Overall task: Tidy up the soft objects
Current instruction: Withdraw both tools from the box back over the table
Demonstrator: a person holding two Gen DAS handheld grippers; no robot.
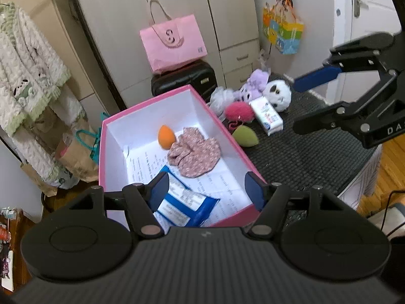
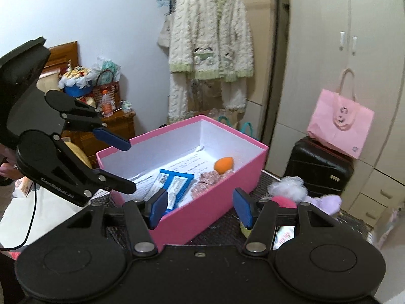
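— What are your claws doing?

— My left gripper (image 1: pixel 207 191) is partly open with nothing between its pads; it hangs over the near end of the pink box (image 1: pixel 222 124). My right gripper (image 2: pixel 200 209) is partly open and empty too, above the box's outer wall.

— What's in the box?

— Right below my left fingers lies the blue wipes packet (image 1: pixel 182 202). Beyond it the floral scrunchie (image 1: pixel 193 153), then the orange sponge (image 1: pixel 165 136).

— And outside?

— Ahead and to the right of my left claw, on the dark mat (image 1: pixel 303 152): the green sponge (image 1: pixel 245 136), pink pompom (image 1: pixel 239 111), white tissue pack (image 1: pixel 267 114), mesh puff (image 1: pixel 221 98), purple plush (image 1: pixel 254 84) and white plush (image 1: pixel 277 92).
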